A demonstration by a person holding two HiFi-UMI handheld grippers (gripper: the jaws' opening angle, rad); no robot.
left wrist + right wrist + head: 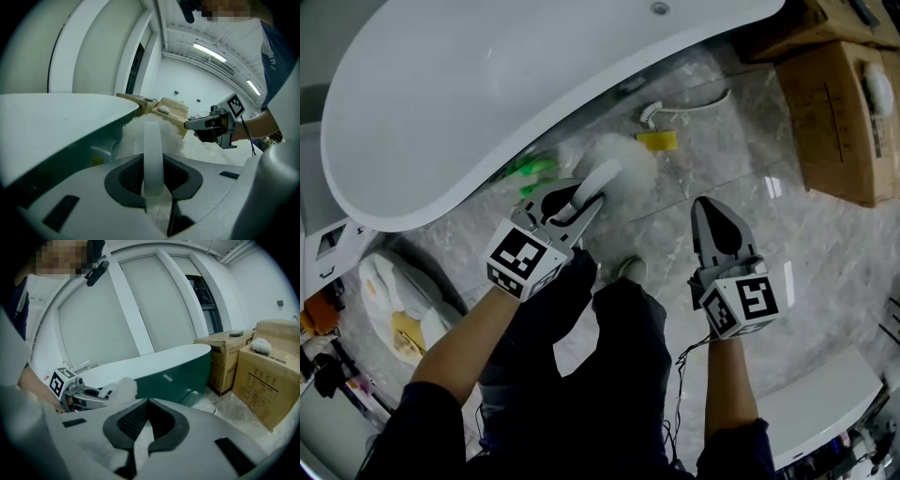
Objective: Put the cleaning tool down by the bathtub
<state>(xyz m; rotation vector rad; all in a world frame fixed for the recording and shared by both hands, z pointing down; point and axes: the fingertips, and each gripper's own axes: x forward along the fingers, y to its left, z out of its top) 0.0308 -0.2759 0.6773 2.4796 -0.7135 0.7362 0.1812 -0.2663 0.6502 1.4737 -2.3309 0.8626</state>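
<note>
left tongs (pixel 578 204) part-closed, clenched on the flat white handle (pixel 153 154) of the cleaning tool (pixel 617 161). right tongs (pixel 713 208) pressed together with nothing between them, well apart from the tool, over the marble floor (pixel 741 169). the tool sits just beside the bathtub (pixel 487 103) wall, low over the floor; contact with the floor cannot be told. its long axis runs from the tongs away from the person, fluffy white head (pixel 628 150) leading.

Left gripper (pixel 586 202) clamps the cleaning tool (pixel 623 159) while right gripper (pixel 712 216) hangs closed, empty
</note>
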